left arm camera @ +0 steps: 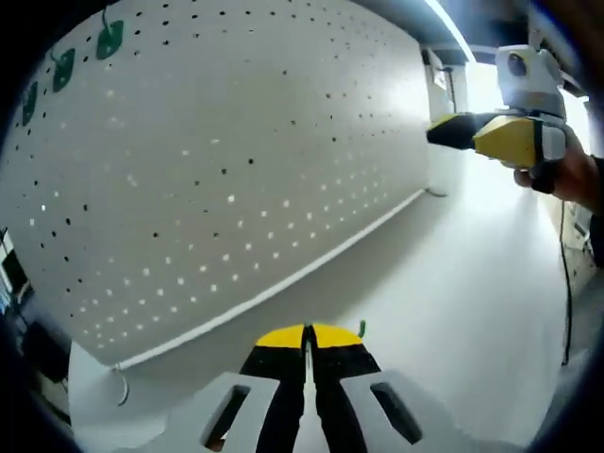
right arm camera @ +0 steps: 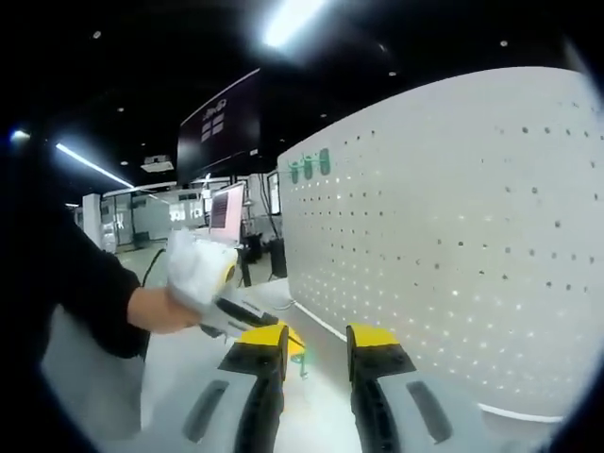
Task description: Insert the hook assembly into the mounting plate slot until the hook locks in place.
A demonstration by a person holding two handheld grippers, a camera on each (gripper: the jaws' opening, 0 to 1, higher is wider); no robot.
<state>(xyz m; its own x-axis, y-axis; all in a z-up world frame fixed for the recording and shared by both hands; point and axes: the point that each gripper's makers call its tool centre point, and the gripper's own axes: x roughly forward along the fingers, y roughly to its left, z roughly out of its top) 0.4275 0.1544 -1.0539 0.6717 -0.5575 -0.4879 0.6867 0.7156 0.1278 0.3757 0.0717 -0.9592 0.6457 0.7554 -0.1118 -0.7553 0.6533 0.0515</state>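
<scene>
1. My left gripper [left arm camera: 307,342]: jaws together, a green hook [left arm camera: 360,329] tip peeking beside them; whether it is pinched, I cannot tell.
2. My right gripper [right arm camera: 316,342]: jaws apart, empty.
3. Pegboard [left arm camera: 217,170] stands on the white surface [left arm camera: 453,311]; more green hooks [left arm camera: 109,40] hang at its top.
4. Hook looks light, stiff, small; I'd grip its shank, leaving the prongs free.

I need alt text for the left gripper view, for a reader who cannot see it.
The left gripper, jaws shut on a small green hook, points at a white pegboard standing on a white table. Green hooks hang at the board's top left; the right gripper enters from the right.
</scene>
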